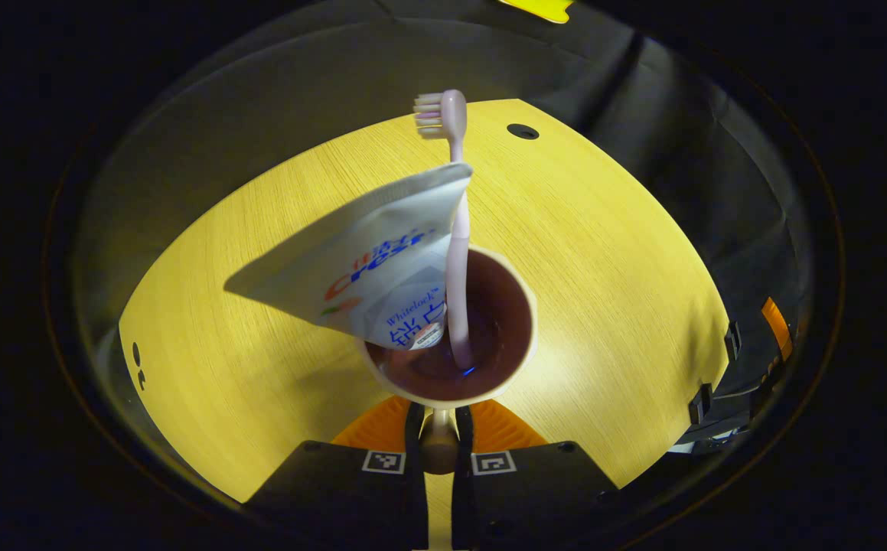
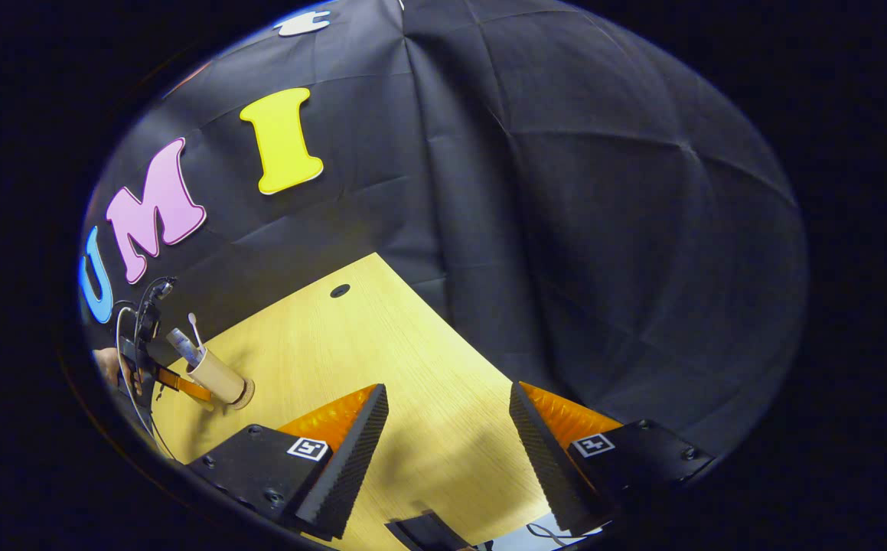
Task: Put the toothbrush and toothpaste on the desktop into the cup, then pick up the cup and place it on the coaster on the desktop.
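Both views are dim at the rim and bright in the middle, where light from above falls on the desk (image 1: 604, 291). The toothpaste (image 1: 366, 268) throws a soft shadow to its left. Fisheye bending curves the desk's edges. Focus is sharp centrally and softens toward the dark rim.

Left gripper (image 1: 439, 428): two black block-shaped finger mounts, each carrying a small square black-and-white marker at its inner top corner; dark screw holes on the upper faces.

Right gripper (image 2: 449, 428): two wedge-shaped fingers (image 2: 351, 451), inner faces finely ridged. Black mounts behind, one square marker apiece, round screw heads near the edges.

At 9 o'clock in the right gripper view, a hand (image 2: 109, 366), partly visible; thin cables (image 2: 123, 344) loop above it.
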Demonstrator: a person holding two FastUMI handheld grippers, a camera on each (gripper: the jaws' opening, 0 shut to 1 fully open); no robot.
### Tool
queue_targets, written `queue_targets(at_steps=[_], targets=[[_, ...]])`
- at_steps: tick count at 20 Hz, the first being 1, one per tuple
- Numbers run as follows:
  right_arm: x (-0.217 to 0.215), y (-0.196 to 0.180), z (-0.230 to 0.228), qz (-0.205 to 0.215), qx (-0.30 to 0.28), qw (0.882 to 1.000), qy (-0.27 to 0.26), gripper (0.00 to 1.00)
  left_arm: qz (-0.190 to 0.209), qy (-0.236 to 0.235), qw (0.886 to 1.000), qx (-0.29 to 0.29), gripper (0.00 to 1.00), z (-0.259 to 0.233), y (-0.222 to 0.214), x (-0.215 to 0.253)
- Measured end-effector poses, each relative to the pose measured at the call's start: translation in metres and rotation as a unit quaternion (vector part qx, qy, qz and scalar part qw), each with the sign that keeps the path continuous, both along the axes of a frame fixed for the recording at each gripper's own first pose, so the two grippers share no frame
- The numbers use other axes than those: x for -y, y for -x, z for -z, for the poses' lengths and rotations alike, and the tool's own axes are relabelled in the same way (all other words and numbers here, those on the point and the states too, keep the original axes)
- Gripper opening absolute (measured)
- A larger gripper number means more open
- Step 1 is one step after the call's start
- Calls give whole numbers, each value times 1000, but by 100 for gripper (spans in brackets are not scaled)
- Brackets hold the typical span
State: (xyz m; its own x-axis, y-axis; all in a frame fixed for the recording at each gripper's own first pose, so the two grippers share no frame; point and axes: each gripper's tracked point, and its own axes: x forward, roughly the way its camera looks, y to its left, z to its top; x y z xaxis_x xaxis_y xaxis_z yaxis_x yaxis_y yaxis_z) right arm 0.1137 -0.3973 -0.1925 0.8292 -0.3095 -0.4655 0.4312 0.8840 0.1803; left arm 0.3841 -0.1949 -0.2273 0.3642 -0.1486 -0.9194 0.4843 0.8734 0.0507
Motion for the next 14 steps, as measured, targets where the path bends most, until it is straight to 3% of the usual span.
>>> queue_targets(at_steps=[5,6,8,10,11,12,14], targets=[[2,6,0,-1,-1,1000,-5,98,-2,-15,1000,-9,19,6,2,2],[2,6,1,-2,-1,1000,-6,98,-5,-14,1000,-7,24,3,0,2],[2,7,2,-5,-2,1000,-6,98,-7,-14,1000,-7,23,3,1,2],[-1,6,2,-10,-3,1000,-8,98,-6,-6,1000,-3,27,-1,3,6],[-2,5,0,-13,-1,1000,-9,98,-5,-3,1000,6,35,-6,0,7],[-5,2,-2,-17,0,1000,-9,98,-7,-1,1000,19,31,-11,-3,5],[-13,-3,-5,-30,1,1000,-7,98,-16,6,999,39,77,-23,-1,2]])
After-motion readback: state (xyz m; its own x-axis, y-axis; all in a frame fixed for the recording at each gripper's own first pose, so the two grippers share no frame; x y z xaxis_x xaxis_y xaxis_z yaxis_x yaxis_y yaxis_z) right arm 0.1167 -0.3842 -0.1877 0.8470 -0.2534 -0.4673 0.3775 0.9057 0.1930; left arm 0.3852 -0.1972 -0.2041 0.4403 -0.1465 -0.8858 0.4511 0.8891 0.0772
